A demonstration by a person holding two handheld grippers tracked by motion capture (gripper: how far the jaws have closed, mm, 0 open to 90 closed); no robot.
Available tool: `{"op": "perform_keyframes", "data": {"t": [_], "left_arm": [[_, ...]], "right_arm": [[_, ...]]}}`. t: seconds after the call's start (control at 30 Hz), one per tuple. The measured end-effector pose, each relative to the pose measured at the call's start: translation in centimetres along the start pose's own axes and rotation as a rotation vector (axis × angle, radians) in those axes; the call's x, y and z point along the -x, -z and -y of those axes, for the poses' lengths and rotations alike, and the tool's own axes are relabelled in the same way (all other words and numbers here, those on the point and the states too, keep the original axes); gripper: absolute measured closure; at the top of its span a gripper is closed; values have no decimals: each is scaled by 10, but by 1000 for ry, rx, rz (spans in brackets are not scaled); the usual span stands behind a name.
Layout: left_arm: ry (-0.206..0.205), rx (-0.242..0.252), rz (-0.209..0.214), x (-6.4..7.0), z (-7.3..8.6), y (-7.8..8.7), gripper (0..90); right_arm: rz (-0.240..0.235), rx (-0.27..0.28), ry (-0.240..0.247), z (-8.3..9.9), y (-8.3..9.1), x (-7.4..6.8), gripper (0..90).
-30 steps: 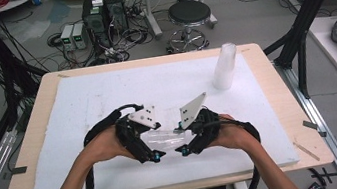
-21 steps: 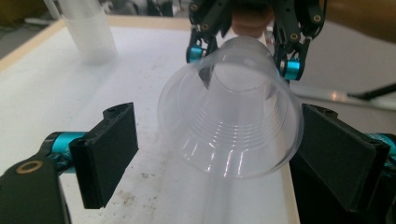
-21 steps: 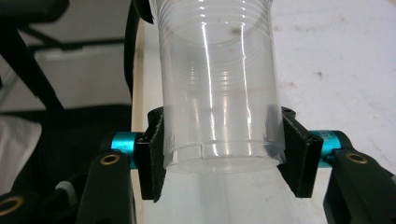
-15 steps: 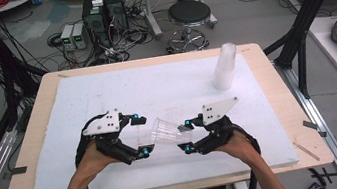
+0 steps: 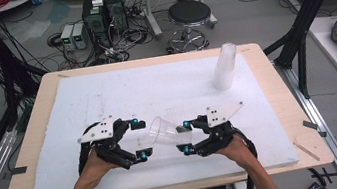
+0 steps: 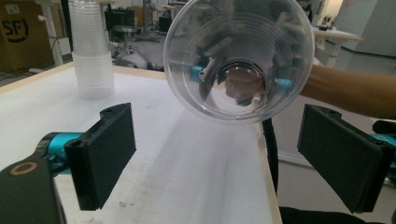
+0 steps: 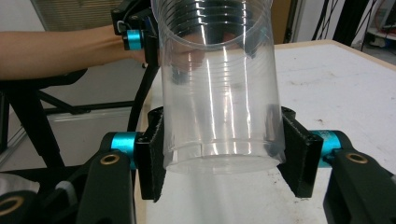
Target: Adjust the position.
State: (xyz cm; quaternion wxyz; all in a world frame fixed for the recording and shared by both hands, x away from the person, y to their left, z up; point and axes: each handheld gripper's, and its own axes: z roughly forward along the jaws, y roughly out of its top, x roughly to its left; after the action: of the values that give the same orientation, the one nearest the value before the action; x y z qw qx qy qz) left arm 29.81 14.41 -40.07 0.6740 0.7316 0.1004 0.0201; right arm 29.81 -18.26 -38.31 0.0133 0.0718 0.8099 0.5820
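Observation:
A clear plastic cup (image 5: 166, 131) hangs sideways above the white mat (image 5: 131, 95), its mouth turned to the left. My right gripper (image 5: 183, 136) is shut on the cup's base end; in the right gripper view both black pads press the cup (image 7: 219, 93) near its bottom. My left gripper (image 5: 138, 138) stands open just left of the cup's mouth, not touching it. In the left gripper view I look straight into the cup (image 6: 238, 58), with the wide-apart pads (image 6: 105, 154) below it on either side.
A tall stack of clear cups (image 5: 224, 66) stands upside down at the mat's far right; it is also at the upper left of the left gripper view as the stack (image 6: 91, 51). The wooden table edge (image 5: 280, 108) borders the mat.
The two grippers have drawn apart. The left one has let go and moved left, now open, while the right one keeps the cup, held sideways.

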Motion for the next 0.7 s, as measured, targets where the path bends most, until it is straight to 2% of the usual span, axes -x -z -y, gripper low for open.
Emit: {"op": "perform_keyframes", "data": {"t": [0.17,0.23,0.4,0.7], "left_arm": [[9,23,18,0,0,-5,113],[6,29,38,1,-3,-13,114],[-7,17,67,3,-7,-26,114],[-19,24,104,6,-13,-41,121]], "right_arm": [[-13,19,-7,3,-1,0,427],[-14,29,-6,4,-2,0,427],[-35,54,-8,5,-3,0,427],[-59,86,0,5,-5,0,427]]}}
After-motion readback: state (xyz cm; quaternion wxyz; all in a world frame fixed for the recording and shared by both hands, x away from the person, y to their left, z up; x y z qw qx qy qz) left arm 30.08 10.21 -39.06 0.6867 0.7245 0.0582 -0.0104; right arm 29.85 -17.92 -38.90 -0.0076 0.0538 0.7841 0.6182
